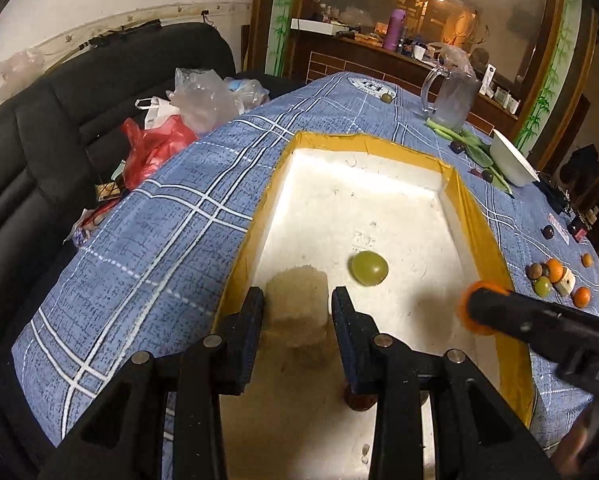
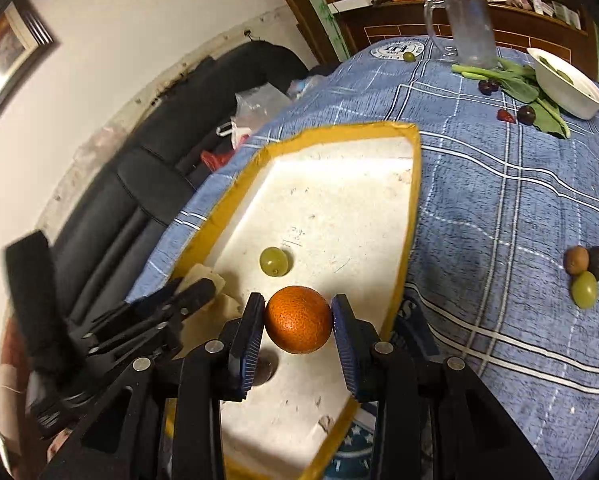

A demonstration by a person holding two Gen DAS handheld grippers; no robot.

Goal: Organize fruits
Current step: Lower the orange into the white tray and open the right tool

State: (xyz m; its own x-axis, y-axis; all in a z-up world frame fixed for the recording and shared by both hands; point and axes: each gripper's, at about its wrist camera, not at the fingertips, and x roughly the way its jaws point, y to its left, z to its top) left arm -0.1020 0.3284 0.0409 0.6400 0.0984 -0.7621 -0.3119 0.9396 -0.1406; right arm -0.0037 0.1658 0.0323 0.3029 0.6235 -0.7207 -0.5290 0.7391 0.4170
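A white foam box with a yellow taped rim (image 1: 479, 216) (image 2: 413, 208) lies on the blue plaid tablecloth. A green grape (image 1: 370, 268) (image 2: 274, 261) rests on its floor. My left gripper (image 1: 297, 308) hangs over the box's near left part, shut on a pale beige chunk (image 1: 297, 306). My right gripper (image 2: 298, 318) is shut on a small orange (image 2: 298, 319) above the box's near end; it shows in the left wrist view (image 1: 481, 308) at the right. A dark round fruit (image 2: 265, 366) lies under the orange.
Loose fruits (image 1: 555, 280) (image 2: 587, 272) lie on the cloth right of the box. A glass mug (image 1: 453, 98) (image 2: 469, 26), leafy greens (image 2: 515, 80), dark plums (image 2: 525, 114) and a white bowl (image 1: 513, 158) (image 2: 567, 80) stand at the far right. A black sofa with plastic bags (image 1: 187, 112) is left.
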